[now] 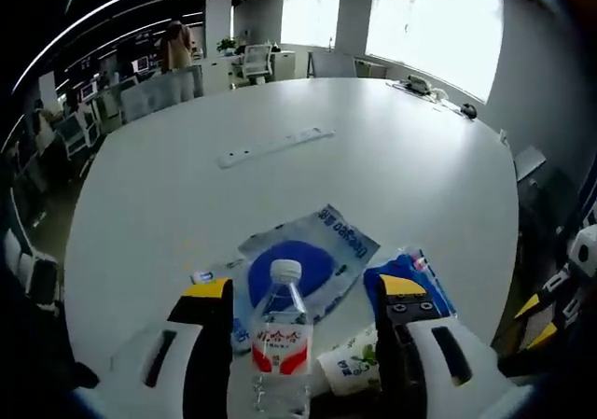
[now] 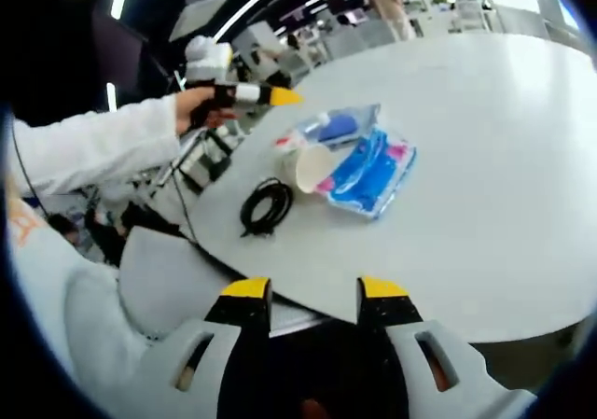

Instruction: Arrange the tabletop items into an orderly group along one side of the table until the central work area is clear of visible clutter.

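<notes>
A clear water bottle (image 1: 283, 340) with a white cap and red label stands between the wide-apart jaws of my left gripper (image 1: 304, 288), which is open and not touching it. Behind the bottle lies a clear plastic bag with a blue disc (image 1: 312, 256). To the right are a blue tissue pack (image 1: 415, 274) and a paper cup (image 1: 350, 368) on its side. In the right gripper view, the cup (image 2: 312, 167), tissue pack (image 2: 373, 172), bag (image 2: 345, 125) and a black cable coil (image 2: 266, 204) cluster near the table's edge. My right gripper (image 2: 314, 290) is open and empty, off the table.
A white power strip (image 1: 275, 146) lies mid-table on the large white table (image 1: 401, 158). A grey chair (image 2: 140, 279) stands by the near edge. A hand in a white sleeve (image 2: 93, 144) holds the left gripper (image 2: 275, 95). Office desks and chairs stand beyond.
</notes>
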A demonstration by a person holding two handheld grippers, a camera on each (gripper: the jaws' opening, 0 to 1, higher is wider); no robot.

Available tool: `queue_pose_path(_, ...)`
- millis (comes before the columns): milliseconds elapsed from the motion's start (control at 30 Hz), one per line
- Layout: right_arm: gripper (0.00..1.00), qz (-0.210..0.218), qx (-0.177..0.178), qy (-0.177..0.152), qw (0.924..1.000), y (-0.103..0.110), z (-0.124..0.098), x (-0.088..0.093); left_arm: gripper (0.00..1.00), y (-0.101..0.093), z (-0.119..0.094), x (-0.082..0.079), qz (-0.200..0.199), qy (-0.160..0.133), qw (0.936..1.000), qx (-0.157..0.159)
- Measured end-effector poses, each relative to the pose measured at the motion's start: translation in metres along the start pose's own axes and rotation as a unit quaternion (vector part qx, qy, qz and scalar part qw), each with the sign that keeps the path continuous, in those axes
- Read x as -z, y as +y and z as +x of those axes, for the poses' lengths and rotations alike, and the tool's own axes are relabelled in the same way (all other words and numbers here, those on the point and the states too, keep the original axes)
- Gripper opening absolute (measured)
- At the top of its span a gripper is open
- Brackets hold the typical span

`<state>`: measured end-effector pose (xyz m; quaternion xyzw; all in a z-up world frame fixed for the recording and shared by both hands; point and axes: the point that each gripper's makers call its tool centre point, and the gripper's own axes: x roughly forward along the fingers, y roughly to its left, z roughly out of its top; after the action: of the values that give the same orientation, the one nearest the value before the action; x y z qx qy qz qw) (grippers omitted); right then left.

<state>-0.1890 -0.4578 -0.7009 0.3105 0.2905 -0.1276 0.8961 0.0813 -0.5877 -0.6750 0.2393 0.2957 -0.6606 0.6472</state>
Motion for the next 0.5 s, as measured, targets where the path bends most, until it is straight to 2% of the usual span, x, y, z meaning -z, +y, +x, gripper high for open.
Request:
queue_pose_path(167, 0.34, 0.01, 0.002, 0.006, 0.9999, -0.005, -0.001, 0.007, 0.58, 0.005, 0.013, 0.005, -0.026, 0.014, 0.9996, 0.001)
queue_pose_path(500, 0.34, 0.042, 0.014, -0.007, 0.999, -0.013, -0.003, 0.006, 0.52, 0.01, 0.035, 0.016, -0.015, 0.055, 0.9984, -0.002)
